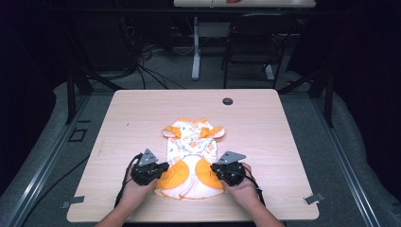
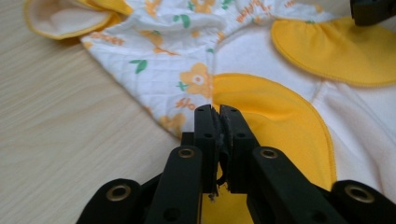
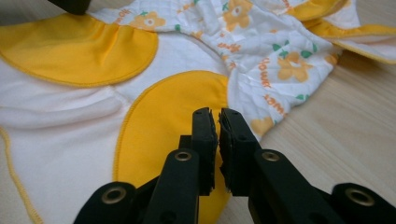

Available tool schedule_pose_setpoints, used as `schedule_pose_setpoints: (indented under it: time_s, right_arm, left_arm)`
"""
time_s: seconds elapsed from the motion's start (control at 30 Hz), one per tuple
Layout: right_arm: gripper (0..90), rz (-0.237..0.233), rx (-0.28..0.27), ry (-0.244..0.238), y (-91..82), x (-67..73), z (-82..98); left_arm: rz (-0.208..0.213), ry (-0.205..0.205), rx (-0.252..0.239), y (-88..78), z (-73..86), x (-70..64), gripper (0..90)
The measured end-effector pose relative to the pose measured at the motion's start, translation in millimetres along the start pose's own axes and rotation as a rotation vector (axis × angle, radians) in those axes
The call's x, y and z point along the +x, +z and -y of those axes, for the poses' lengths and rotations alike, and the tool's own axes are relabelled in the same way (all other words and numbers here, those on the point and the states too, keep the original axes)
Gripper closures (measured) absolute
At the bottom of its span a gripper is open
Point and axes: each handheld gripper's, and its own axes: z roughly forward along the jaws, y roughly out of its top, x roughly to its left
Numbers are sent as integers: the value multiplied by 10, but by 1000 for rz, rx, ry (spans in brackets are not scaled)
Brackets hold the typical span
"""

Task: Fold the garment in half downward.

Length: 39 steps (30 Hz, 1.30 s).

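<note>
- The left tongs (image 2: 216, 109) are seen with jaws pressed together on a thin edge of the baby garment (image 1: 191, 158), at the seam where its printed part meets an orange panel; a sliver of cloth seems to be pinched between them.
- The right tongs (image 3: 218, 112) are held with jaws nearly closed, a narrow slit left between them; whether cloth is actually caught there cannot be told, since the tips lie over the garment's orange panel.
- The garment is spread flat on the counter (image 1: 132, 113), near the counter's front edge and about midway along it, with the flowered upper part pointed away from the person and the white-and-orange lower part nearest.
- In the high view, the left tongs (image 1: 150, 171) are placed at the garment's left side and the right tongs (image 1: 229, 171) at its right side, each held in a hand.
- Progress is judged as early: the garment is laid out and gripped at both sides, but no fold is made yet, so the folding or lifting is left to do.
- The sleeves at the garment's far end are bunched and hard to make out, and the jaw tips are hidden under the grey plates in the high view.
</note>
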Motion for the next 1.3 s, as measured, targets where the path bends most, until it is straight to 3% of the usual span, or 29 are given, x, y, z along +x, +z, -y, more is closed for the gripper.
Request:
schedule_pose_setpoints:
  time_s: [0.13,0.23,0.37,0.5,0.77,1.03,1.17,1.3]
  right_arm:
    - [882,-23,34,-47,78,82,-9]
    - [890,-31,73,-67,131,94,24]
    - [893,-44,70,-50,130,71,32]
    - [895,-41,77,-72,112,85,50]
    - [894,-83,91,-76,53,133,83]
    - [894,-98,114,-98,-9,251,106]
    - [895,-159,134,-86,-68,320,136]
    - [895,-183,154,-108,-97,364,137]
  left_arm:
    - [5,44,44,114,4,-59,894]
    - [23,26,43,117,11,-27,897]
    - [27,18,40,117,21,-22,897]
    - [25,26,48,103,25,-41,897]
    - [65,-2,62,17,87,-97,896]
    - [83,3,80,-69,141,-148,896]
    - [98,7,94,-149,194,-189,896]
    - [104,9,103,-185,218,-219,896]
